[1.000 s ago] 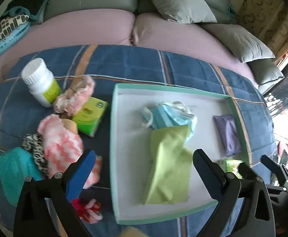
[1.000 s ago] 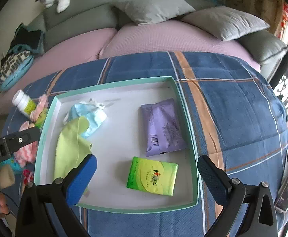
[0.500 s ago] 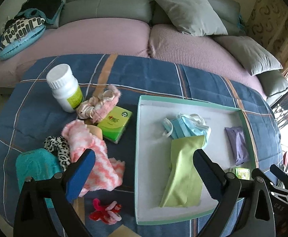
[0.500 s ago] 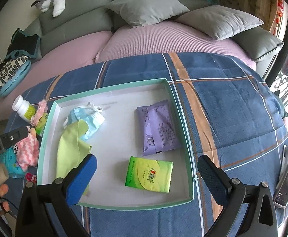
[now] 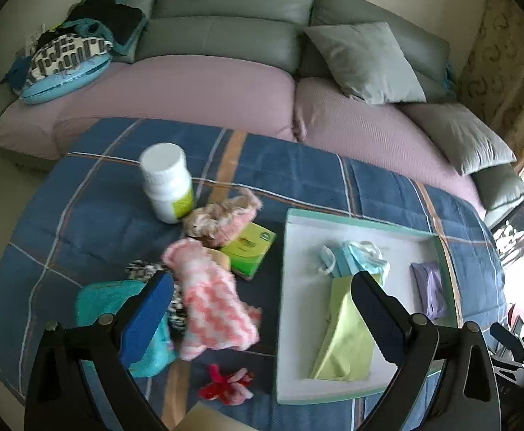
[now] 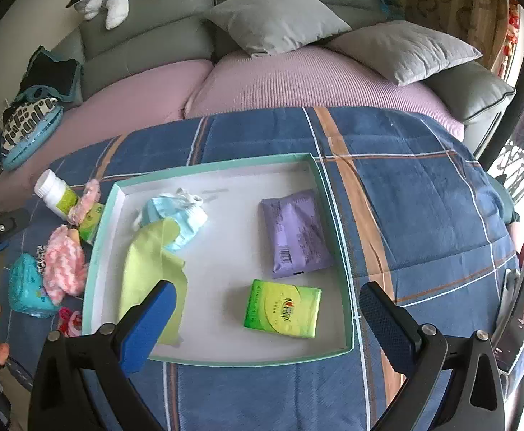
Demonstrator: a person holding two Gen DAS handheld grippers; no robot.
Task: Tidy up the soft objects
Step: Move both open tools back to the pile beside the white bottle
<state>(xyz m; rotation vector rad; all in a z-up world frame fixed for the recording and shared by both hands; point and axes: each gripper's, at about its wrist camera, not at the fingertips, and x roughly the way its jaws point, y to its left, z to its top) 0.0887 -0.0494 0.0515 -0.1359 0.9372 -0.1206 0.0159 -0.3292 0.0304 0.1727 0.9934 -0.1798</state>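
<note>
Shallow mint-rimmed white cardboard tray (image 6: 333,215), frame centre: blue face mask (image 6: 179,215), lime cloth (image 6: 147,269), purple packet (image 6: 297,237), green tissue pack (image 6: 283,309). Left tongs (image 5: 262,316) and right tongs (image 6: 265,323) spread, empty.

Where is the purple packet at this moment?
The purple packet lies inside the tray, near its right wall, just above the green tissue pack in the right wrist view.

Soft daylight glares from the right (window side); fisheye edges bend, slight motion blur
</note>
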